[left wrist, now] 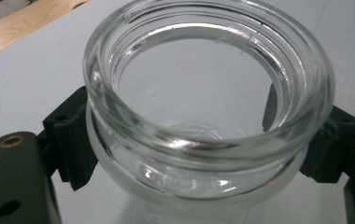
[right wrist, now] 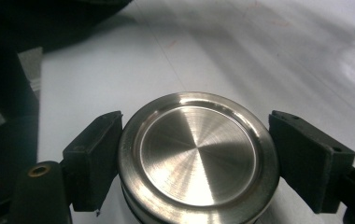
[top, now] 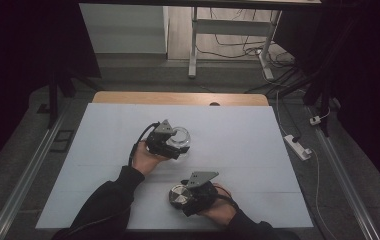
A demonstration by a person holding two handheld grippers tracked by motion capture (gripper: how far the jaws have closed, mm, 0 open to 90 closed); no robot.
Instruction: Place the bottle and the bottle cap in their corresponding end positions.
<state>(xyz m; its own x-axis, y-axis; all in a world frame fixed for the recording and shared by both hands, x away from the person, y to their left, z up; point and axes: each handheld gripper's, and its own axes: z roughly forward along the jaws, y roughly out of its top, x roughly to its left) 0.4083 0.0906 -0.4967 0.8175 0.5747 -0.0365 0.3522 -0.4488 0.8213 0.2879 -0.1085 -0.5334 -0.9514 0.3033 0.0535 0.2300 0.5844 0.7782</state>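
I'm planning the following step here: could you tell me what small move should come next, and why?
Probably carry the metal lid over the glass jar and set it on the open mouth. The right gripper is shut on the lid, the left gripper clamps the jar below its rim, and the two sit apart on the white table.

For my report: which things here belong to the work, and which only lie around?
Work: glass jar, open, held by left gripper; metal lid, held by right gripper.
Around: power strip and cables on the floor, beyond the white table.
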